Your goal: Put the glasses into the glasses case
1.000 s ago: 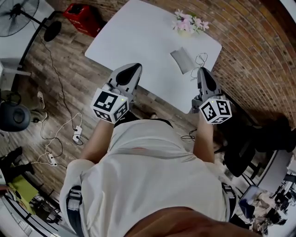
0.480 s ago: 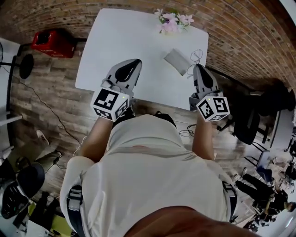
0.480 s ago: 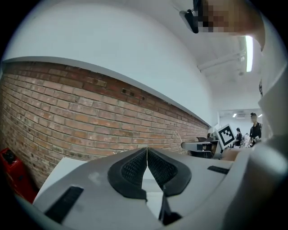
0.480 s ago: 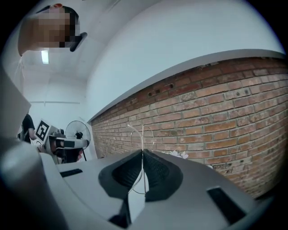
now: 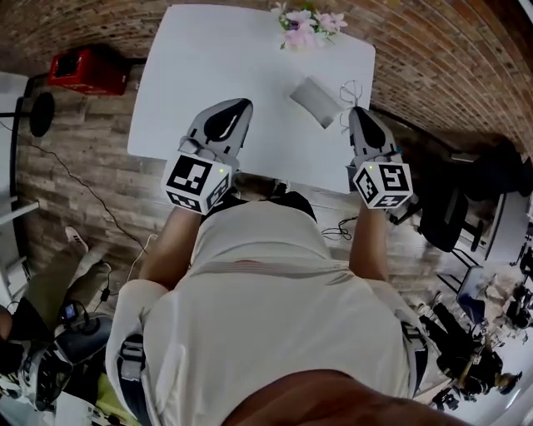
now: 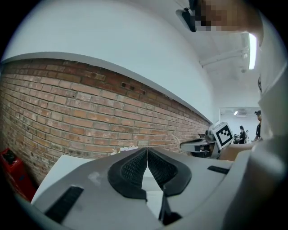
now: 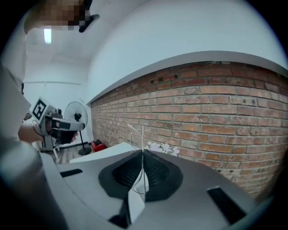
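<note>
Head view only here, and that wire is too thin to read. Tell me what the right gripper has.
Observer: In its own view, the right gripper is shut on the glasses. Their thin wire stands up between the jaws and pokes above the tips.
Operator: Now report the left one.
Observer: The left gripper is shut too, jaws together with nothing between them.

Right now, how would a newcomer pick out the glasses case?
Start at the white table. Towards its right side, nearer than the pink flowers, lies the glasses case. It is the only flat grey oblong there, beside the thin wire glasses.
</note>
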Tool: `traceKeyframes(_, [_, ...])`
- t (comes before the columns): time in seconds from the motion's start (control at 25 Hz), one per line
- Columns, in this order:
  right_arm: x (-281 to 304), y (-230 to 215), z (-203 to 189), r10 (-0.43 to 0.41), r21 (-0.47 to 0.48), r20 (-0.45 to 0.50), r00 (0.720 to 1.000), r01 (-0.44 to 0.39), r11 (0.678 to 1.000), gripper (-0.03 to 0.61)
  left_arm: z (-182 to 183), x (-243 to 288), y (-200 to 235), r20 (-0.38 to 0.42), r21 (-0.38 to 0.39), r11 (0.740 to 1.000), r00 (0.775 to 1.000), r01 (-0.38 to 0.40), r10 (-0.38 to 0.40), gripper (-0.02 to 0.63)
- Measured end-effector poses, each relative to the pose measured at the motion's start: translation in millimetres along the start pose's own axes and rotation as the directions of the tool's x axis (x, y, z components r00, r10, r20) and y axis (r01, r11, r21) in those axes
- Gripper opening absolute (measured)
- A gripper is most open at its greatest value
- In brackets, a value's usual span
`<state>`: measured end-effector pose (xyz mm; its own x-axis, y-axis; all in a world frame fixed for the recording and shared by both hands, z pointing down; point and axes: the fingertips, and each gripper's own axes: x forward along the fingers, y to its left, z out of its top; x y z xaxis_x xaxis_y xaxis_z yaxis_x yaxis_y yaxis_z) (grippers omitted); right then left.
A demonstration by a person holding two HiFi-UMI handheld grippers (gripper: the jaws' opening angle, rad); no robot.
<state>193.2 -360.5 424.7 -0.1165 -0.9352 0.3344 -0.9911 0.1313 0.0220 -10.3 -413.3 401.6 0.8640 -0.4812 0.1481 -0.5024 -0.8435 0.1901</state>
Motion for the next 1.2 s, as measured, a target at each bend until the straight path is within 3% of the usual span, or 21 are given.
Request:
traceKeyframes(0.24, [40,-18,-48,0.078,-0.122,-0.199,0.977,-0.104,0.987,0.060,-14,10,-14,-0.040,-0.013,0.998,0.998,-0.057,0.056,0.018])
traceKeyframes(0.48, [88,-20,-109,0.180,-0.107,-0.376,0.909,-0.235,0.966,0.060,-20,2,-14,-0.047,-0.015,0.986,0.985,-0.168,0.167,0.018])
traceKeyframes(0.64, [113,-18,-150,0.174,-0.147,-0.511,0.842,-0.285,0.947,0.060,-21,-5,-13,-0.047,-0.030,0.977,0.977,-0.210,0.208,0.018])
traceKeyframes(0.88, [137,-22,-205,0.143,-0.158,-0.639,0.756,-0.311,0.937,0.060,-27,-9,-19,-0.050,-0.036,0.972,0.972,-0.232,0.230,0.018])
traceKeyframes(1.08, [148,-26,-229,0.086,-0.187,-0.705,0.704,-0.301,0.935,0.060,-34,-19,-14,-0.060,-0.051,0.964,0.964,-0.261,0.258,0.018])
traceKeyframes(1.2, [152,-23,-237,0.071,-0.200,-0.720,0.690,-0.305,0.931,0.060,-35,-24,-10,-0.060,-0.056,0.959,0.960,-0.276,0.273,0.018])
